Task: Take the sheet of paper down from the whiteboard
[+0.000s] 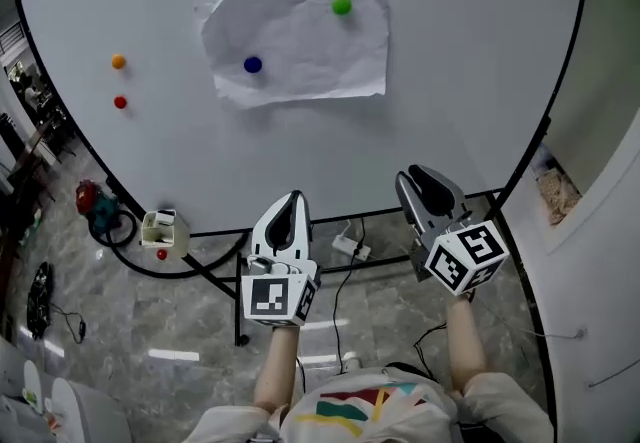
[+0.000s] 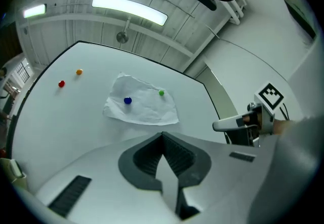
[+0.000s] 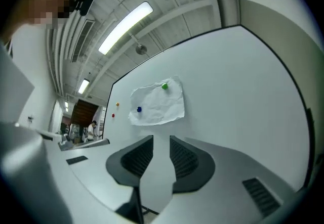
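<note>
Currently both claws hang well short of the black-framed whiteboard [image 1: 450, 81] and touch nothing. Left claw [image 2: 163, 137] is fully closed on nothing; right claw [image 3: 161, 142] stands slightly apart, also empty. The crumpled white sheet of paper [image 1: 295, 41] sits high on the board, pinned by a small round green magnet [image 1: 342, 4] near its top right corner and a small round blue magnet [image 1: 252, 64] towards its lower left. Risks as I see them: tugging the sheet with either magnet on likely tears it, since it's thin and creased all over. The magnets look smooth, domed and tiny against the ribbed dark pads, so a sloppy pinch could squirt one off to the floor. Pull one magnet and the sheet probably pivots on the other; pull both with no claw on an edge and it drops. Left claw has to open before it can help. Board face looks slick, so the paper will slide rather than cling. The small orange magnet [image 1: 118, 61] and small red magnet [image 1: 120, 102] off to the left hold nothing, ignore them.
</note>
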`<move>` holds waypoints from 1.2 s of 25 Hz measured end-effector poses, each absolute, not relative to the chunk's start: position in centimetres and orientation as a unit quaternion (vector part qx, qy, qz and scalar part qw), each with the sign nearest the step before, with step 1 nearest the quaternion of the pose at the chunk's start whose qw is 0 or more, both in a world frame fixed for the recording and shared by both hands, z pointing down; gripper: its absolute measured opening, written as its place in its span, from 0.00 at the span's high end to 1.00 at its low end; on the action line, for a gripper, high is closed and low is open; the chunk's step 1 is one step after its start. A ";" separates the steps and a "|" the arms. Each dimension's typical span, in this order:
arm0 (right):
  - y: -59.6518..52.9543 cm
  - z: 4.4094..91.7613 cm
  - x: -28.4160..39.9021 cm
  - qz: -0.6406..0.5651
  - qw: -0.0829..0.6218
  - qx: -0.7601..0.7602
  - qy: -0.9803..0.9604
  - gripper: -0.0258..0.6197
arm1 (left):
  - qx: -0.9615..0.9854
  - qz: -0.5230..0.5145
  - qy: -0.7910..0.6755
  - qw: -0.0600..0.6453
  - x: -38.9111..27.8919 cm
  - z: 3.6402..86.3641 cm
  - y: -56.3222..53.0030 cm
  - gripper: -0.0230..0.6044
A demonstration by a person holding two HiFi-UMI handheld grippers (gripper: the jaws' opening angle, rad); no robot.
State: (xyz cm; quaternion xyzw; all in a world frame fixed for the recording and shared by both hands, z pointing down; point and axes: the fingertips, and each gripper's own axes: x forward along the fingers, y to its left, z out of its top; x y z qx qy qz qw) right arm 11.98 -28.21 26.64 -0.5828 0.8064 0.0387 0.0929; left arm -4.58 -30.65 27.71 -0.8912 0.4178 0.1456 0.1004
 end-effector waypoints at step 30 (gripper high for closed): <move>-44.2 21.2 15.1 -0.158 0.213 -0.466 0.844 0.94 | -0.868 0.160 0.428 0.195 -0.8 18.3 -42.4 0.75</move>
